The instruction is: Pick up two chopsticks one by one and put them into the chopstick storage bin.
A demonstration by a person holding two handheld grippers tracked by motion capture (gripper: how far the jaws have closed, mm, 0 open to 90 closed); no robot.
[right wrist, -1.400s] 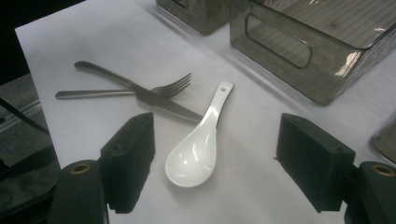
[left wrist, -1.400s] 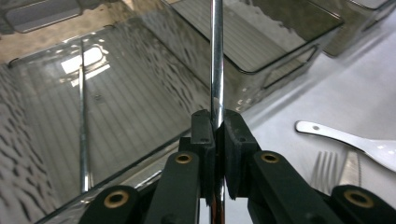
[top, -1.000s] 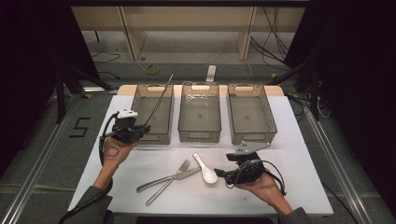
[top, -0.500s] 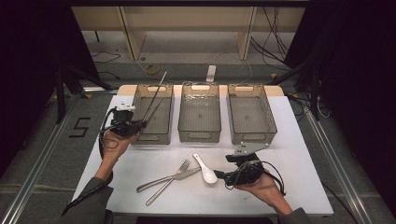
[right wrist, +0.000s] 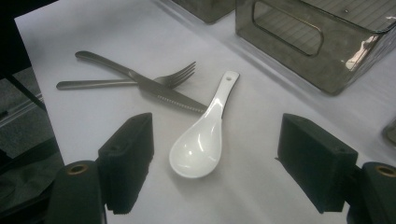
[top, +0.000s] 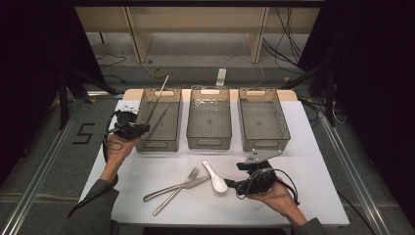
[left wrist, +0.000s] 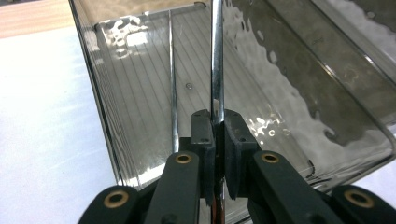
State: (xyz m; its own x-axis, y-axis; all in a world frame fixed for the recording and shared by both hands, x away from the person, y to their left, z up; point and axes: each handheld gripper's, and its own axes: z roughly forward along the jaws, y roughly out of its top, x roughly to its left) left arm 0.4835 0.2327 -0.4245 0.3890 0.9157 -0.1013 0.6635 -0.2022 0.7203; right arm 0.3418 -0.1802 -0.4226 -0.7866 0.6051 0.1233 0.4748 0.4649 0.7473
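Since the earlier frame the left gripper (top: pixel 142 128) has carried its metal chopstick (top: pixel 157 100) lower and rightward over the left bin (top: pixel 172 128), at upper left of the high view. Its jaws clamp the rod near its lower end; a second chopstick (left wrist: pixel 173 98) lies inside the bin. The rod looks thin, rigid, light and slippery, best pinched squarely. The right gripper (right wrist: pixel 215 172) stands wide open, with the white spoon (right wrist: pixel 201 140) between its jaws.

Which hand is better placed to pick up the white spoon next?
Right. The right gripper has its jaws open around the spoon on the table, while the left gripper is shut on a metal chopstick over the left bin.
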